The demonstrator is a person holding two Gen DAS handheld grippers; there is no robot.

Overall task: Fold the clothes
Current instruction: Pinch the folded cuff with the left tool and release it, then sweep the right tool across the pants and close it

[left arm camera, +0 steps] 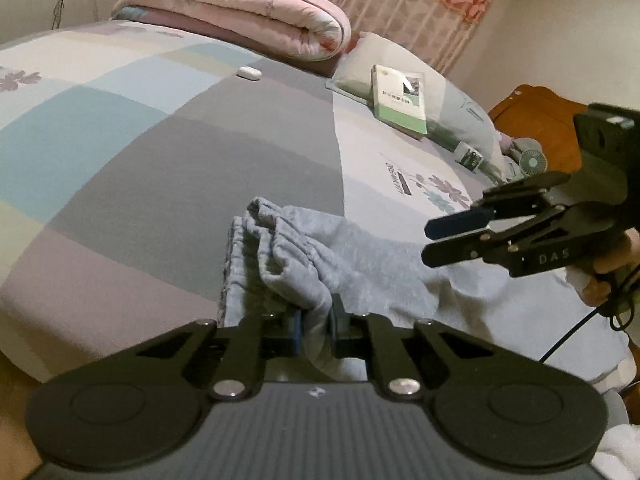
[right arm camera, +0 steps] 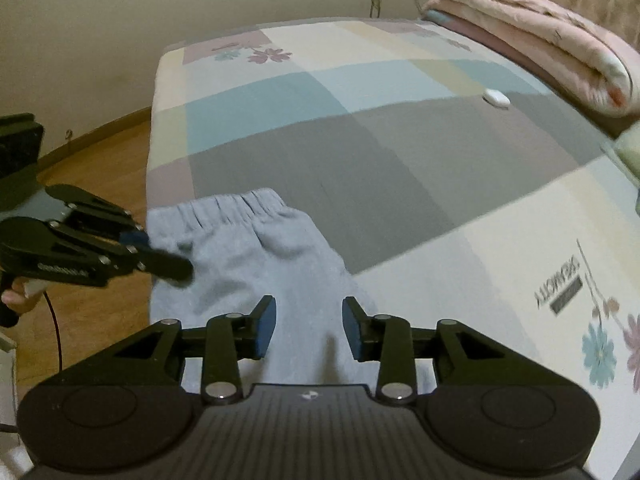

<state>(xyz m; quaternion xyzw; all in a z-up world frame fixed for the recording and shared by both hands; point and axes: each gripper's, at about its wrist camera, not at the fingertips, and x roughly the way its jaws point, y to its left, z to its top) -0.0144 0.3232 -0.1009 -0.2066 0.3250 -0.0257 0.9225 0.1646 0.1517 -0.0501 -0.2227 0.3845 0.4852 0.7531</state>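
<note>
You are working on a wide bed (right arm camera: 400, 152) under a smooth patchwork sheet of grey, blue and cream squares, and it stretches flat and bare ahead of both pairs of jaws, so there looks to be plenty of room to lay a fold down. Beyond your jaws at the far edge sits a thick, puffy pink quilt (left arm camera: 240, 12) folded in a soft roll; keep well short of it. The trousers (right arm camera: 248, 256), pale grey fleecy knit with a gathered elastic waistband, lie at the near edge of the bed, directly under and ahead of both tools. Your left gripper (left arm camera: 316, 326) is pinched narrow on a bunched ridge of that cloth, which rises in soft folds just beyond its tips. Your right gripper (right arm camera: 308, 328) hangs partly open above the flat leg cloth, nothing between its blue pads. The knit looks limp and stretchy, so I would lift slowly, take a second hold on a matching edge with the right, and keep the seam taut before you carry it over. A small, smooth white case (right arm camera: 496, 98) lies far ahead of the jaws, out of the way.
</note>
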